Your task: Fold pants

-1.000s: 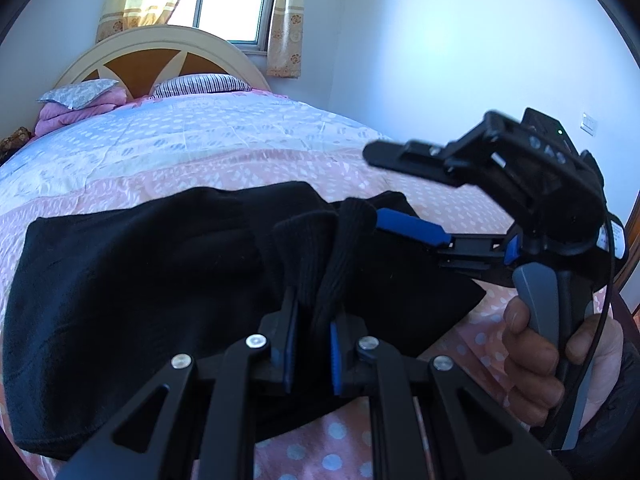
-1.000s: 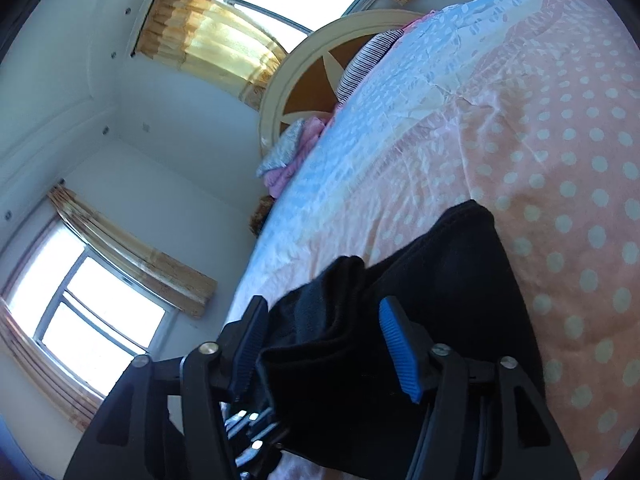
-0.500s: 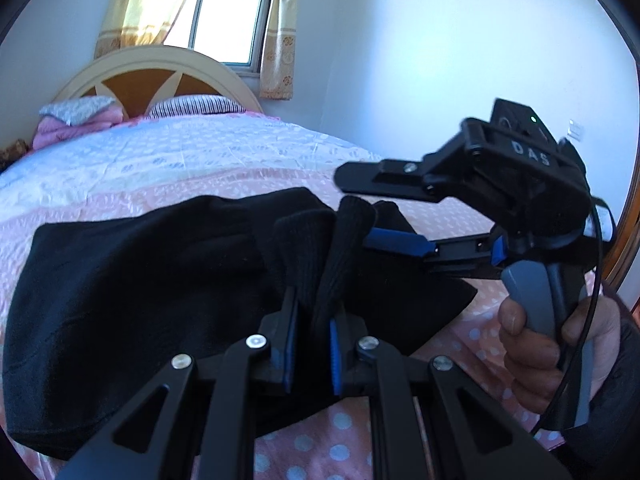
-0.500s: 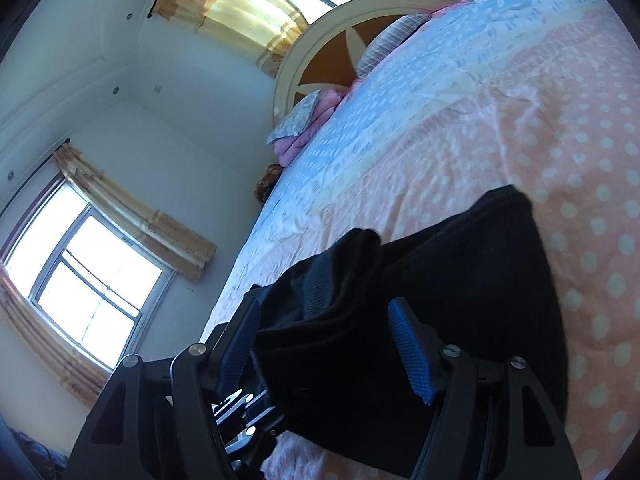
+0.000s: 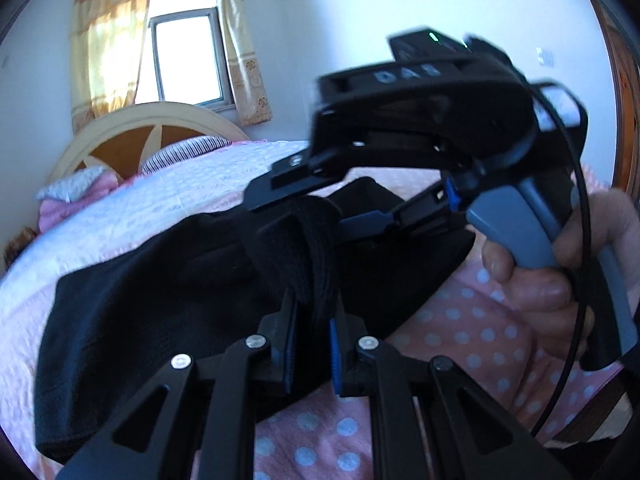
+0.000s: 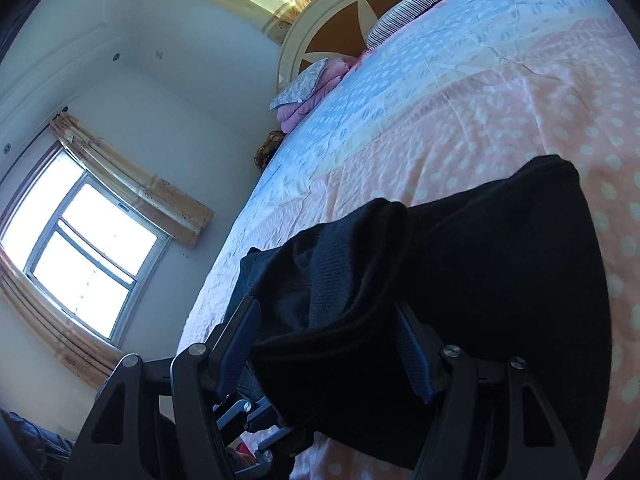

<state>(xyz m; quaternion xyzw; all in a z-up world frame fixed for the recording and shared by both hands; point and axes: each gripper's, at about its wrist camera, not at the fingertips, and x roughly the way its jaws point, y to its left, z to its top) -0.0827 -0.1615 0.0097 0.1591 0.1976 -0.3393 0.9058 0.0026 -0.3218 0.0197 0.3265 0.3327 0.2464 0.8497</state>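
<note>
Black pants [image 5: 152, 304] lie folded on the pink dotted bedspread [image 5: 460, 332]. My left gripper [image 5: 312, 320] is shut on a bunched ribbed edge of the pants [image 5: 304, 248] and holds it up. My right gripper [image 5: 360, 208] comes in from the right, just beyond that bunch, with its jaws wide apart around the same raised fabric. In the right wrist view the right gripper [image 6: 332, 332] is open with the pants [image 6: 500, 280] bulging between its blue pads [image 6: 414, 356].
The bed runs back to a cream and brown headboard [image 5: 152, 132] with a striped pillow [image 5: 184, 152] and a pink bundle [image 5: 76, 196]. Curtained windows [image 6: 84, 256] are on the walls. A hand [image 5: 560, 280] grips the right handle.
The right gripper has moved closer over the raised fabric and further left in the left wrist view. The left gripper keeps its hold. The right wrist view has tilted toward the bed.
</note>
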